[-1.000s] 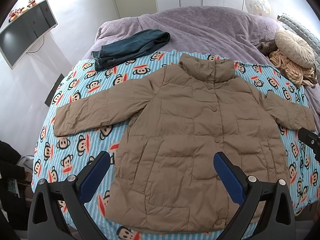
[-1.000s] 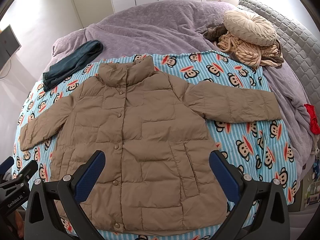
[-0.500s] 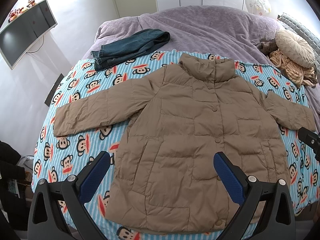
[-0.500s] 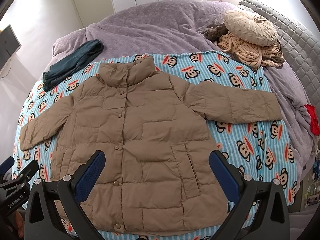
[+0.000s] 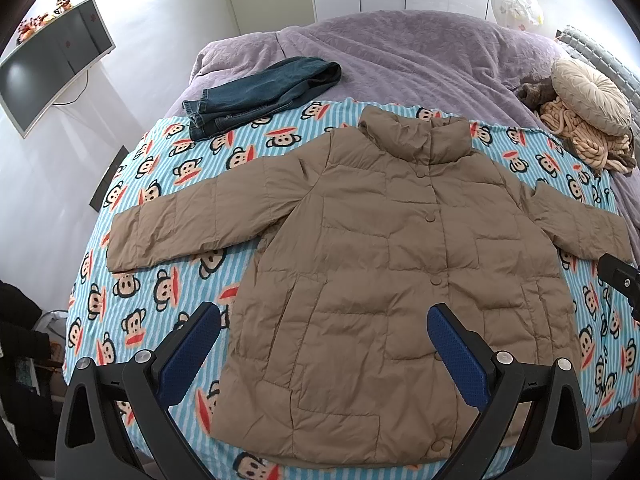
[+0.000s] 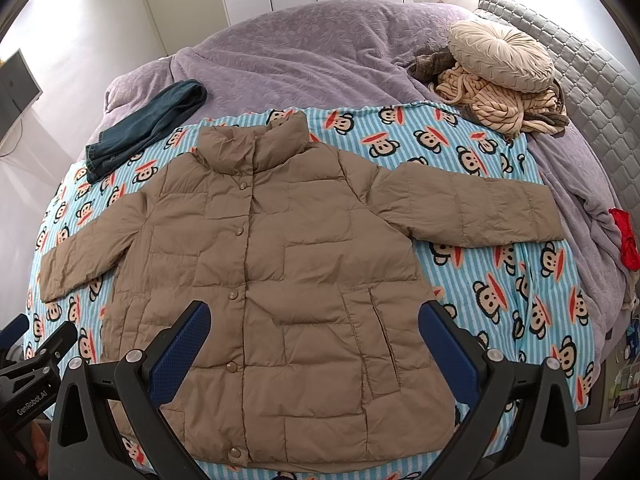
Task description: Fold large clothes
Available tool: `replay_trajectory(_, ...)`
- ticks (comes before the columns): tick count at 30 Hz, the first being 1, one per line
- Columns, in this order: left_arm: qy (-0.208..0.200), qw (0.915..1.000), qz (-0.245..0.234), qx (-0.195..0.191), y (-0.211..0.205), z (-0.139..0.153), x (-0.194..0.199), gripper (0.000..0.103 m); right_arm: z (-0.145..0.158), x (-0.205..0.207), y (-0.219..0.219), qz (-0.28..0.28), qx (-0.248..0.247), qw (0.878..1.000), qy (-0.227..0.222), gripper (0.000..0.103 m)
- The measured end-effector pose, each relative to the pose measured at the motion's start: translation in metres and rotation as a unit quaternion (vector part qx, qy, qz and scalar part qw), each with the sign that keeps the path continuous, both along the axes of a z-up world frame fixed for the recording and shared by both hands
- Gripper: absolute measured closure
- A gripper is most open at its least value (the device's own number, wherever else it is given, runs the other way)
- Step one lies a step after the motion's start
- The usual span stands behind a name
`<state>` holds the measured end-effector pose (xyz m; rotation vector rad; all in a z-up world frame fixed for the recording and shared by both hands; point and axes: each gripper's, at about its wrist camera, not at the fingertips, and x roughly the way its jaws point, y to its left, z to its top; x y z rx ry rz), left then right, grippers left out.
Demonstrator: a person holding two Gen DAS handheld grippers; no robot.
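A tan puffer jacket (image 5: 384,264) lies flat and buttoned on a blue striped monkey-print blanket (image 5: 160,208), collar far, both sleeves spread out. It also shows in the right wrist view (image 6: 288,280). My left gripper (image 5: 324,344) is open and empty, hovering above the jacket's lower left hem. My right gripper (image 6: 316,340) is open and empty above the lower right part. Each gripper shows at the edge of the other's view.
Folded blue jeans (image 5: 260,96) lie at the blanket's far left corner on the purple bedspread (image 5: 400,52). A round beige cushion (image 6: 500,56) and knitted throw sit far right. A red item (image 6: 624,240) lies at the right edge. A monitor (image 5: 52,60) hangs on the left wall.
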<state>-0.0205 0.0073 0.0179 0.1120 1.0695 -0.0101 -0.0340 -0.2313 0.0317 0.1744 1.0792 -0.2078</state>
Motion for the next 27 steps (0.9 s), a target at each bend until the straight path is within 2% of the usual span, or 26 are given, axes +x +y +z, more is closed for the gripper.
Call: replay_trajectory(27,0.005,1.0000,0.000,-0.001,0.0027,-0.0024,-0.0037,0.000,-0.0004,0.0000,-0.0007,-0.001,0.001,1.000,0.000,0.000)
